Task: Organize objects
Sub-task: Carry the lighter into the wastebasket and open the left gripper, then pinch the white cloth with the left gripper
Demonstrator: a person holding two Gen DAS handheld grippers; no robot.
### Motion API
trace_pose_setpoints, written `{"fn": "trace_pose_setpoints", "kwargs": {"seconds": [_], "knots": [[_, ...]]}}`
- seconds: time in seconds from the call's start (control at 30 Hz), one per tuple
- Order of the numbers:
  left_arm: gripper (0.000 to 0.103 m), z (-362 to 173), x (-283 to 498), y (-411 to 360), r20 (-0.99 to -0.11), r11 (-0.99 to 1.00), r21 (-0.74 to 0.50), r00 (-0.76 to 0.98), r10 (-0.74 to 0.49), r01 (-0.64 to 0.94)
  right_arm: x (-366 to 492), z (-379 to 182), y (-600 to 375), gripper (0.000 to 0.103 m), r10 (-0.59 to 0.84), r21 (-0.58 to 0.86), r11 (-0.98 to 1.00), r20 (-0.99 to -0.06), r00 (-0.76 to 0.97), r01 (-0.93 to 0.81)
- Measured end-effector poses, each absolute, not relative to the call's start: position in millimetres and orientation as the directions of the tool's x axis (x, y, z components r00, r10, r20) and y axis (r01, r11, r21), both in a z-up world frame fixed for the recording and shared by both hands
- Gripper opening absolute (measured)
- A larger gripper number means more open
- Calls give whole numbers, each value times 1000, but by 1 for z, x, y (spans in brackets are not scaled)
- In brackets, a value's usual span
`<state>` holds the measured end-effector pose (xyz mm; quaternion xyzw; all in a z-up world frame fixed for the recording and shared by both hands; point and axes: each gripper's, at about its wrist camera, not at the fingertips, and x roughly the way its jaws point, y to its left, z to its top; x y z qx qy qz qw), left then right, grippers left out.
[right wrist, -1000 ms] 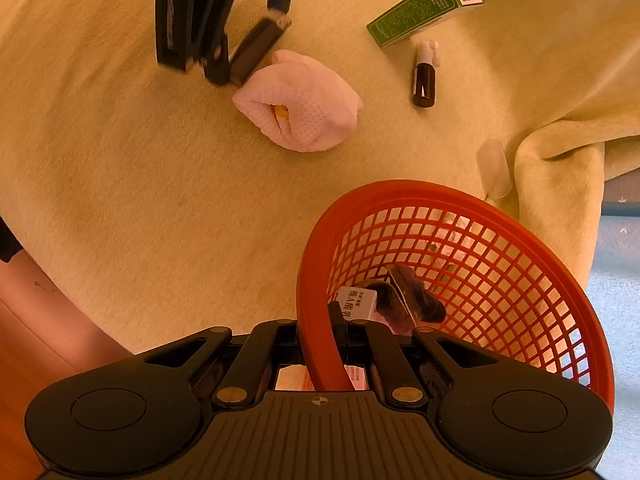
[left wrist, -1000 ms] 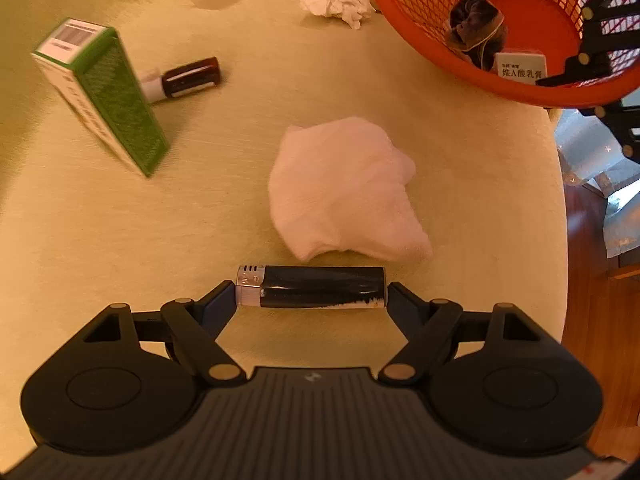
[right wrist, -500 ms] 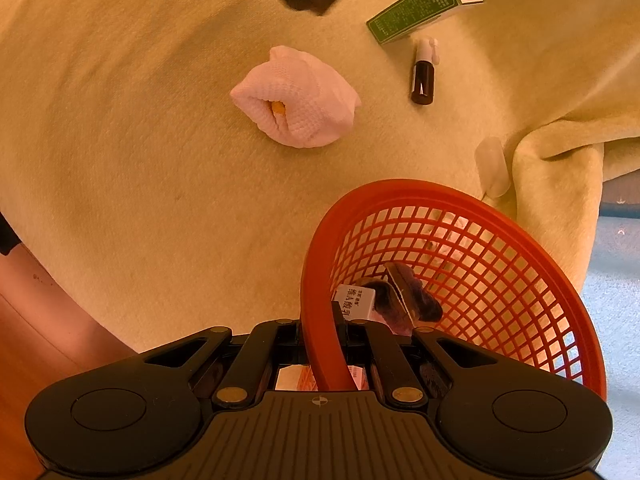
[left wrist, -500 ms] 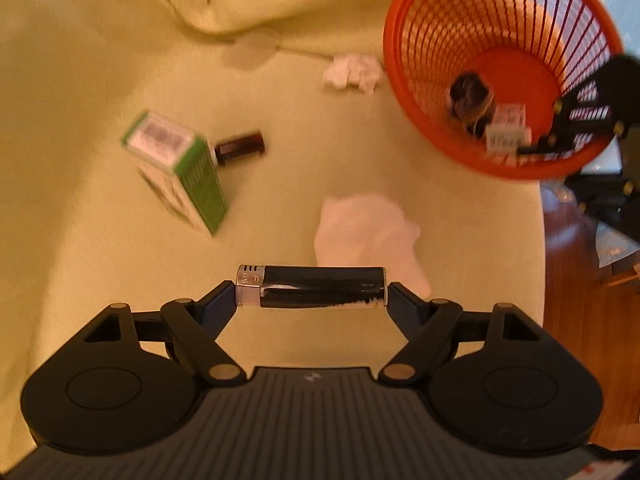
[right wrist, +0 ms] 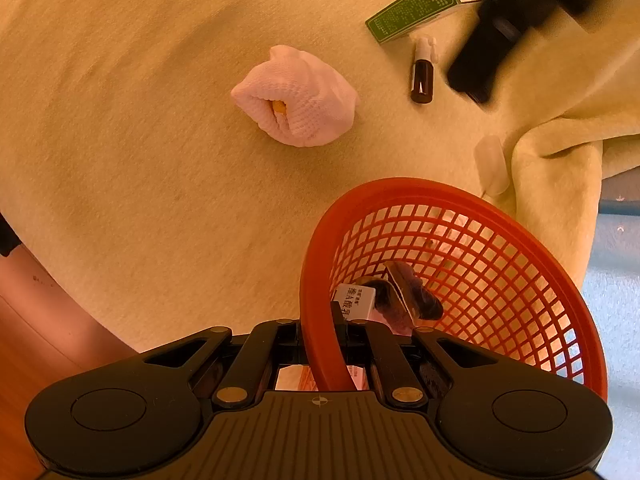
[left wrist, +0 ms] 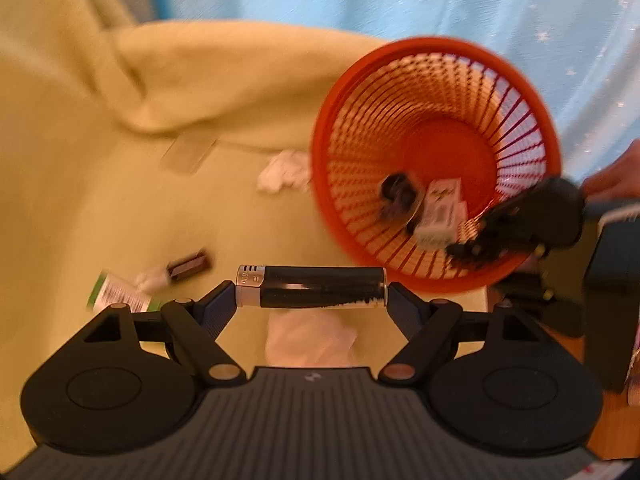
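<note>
Surface: yellow blanket [right wrist: 140,168], pink cloth [right wrist: 296,98] lying on it.
Left gripper [left wrist: 311,294]: I clamp the black lighter [left wrist: 312,292] end to end (basket at two o'clock).
Right gripper [right wrist: 320,344]: I pinch the orange basket [right wrist: 460,280] rim.
Basket: white box [right wrist: 354,300] inside.

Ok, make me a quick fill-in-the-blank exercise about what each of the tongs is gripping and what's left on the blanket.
1. The left tongs grip a black ____ end to end.
2. The right tongs are clamped on the rim of the ____ basket.
3. Beside the green box lies a small brown ____.
4. The pink cloth lies ____ the basket, on the blanket.

Missing words: lighter; red; bottle; outside
</note>
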<state>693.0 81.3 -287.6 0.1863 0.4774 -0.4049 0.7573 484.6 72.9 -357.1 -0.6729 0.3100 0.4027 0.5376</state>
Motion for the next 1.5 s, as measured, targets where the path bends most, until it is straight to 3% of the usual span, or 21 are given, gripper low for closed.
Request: {"fn": "trace_pose_setpoints", "kwargs": {"seconds": [0.47,0.53,0.63,1.5], "knots": [[79,-264,720,-9,-804,443,-200,112,-585,874,485,-354,70,2,35,-471,-198,-880,474,-859],[87,-262,718,-18,-786,425,-223,97,-611,877,485,-354,70,2,36,-472,-192,-880,474,-861],[88,-260,714,-22,-772,420,-211,113,-625,883,485,-355,70,2,35,-467,-184,-883,469,-865],[87,-311,686,129,-901,684,-70,249,-356,726,484,-352,70,2,28,-467,-190,-882,471,-864]]}}
